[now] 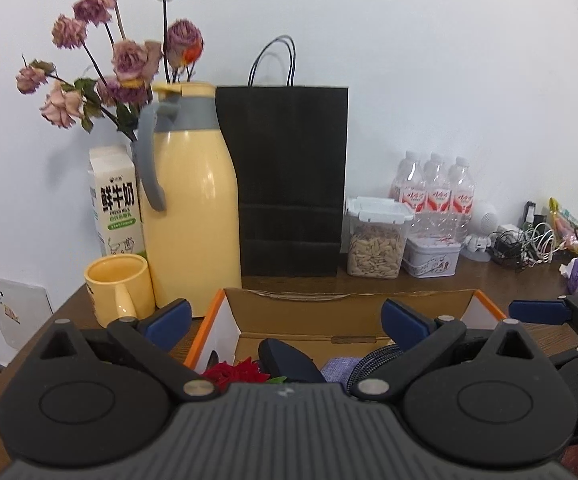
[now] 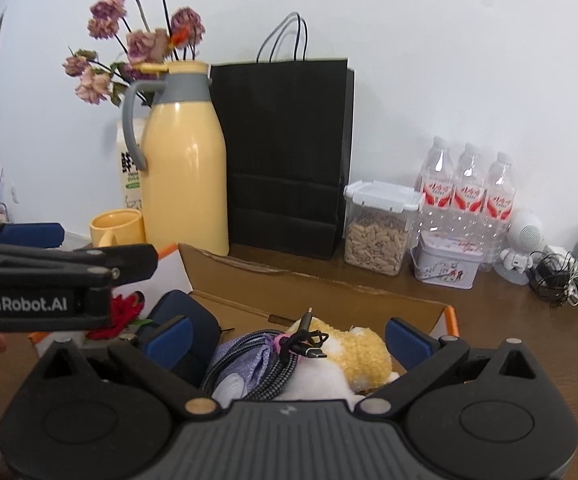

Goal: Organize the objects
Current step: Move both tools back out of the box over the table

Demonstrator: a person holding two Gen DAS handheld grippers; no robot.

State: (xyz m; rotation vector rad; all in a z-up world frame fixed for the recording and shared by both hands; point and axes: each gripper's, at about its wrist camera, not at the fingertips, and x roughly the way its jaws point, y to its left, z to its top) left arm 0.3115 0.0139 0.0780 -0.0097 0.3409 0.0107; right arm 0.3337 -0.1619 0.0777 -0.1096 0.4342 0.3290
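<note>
An open cardboard box (image 1: 349,312) with orange-edged flaps stands on the brown table, right in front of both grippers. In it lie a red fabric flower (image 1: 233,372), a dark blue object (image 1: 285,360), a purple pouch (image 2: 249,364), a braided cable (image 2: 273,360) and a yellow plush toy (image 2: 361,348). My left gripper (image 1: 287,322) hangs open over the box's left half with nothing between its blue pads. My right gripper (image 2: 289,340) is open over the plush and cable, touching neither. The two grippers are side by side.
Behind the box stand a yellow thermos jug (image 1: 193,208), a yellow mug (image 1: 119,284), a milk carton (image 1: 115,204), dried roses (image 1: 129,56) and a black paper bag (image 1: 289,176). To the right are a seed jar (image 2: 377,232), a tin (image 2: 445,264), water bottles (image 2: 465,196) and tangled cables (image 2: 569,276).
</note>
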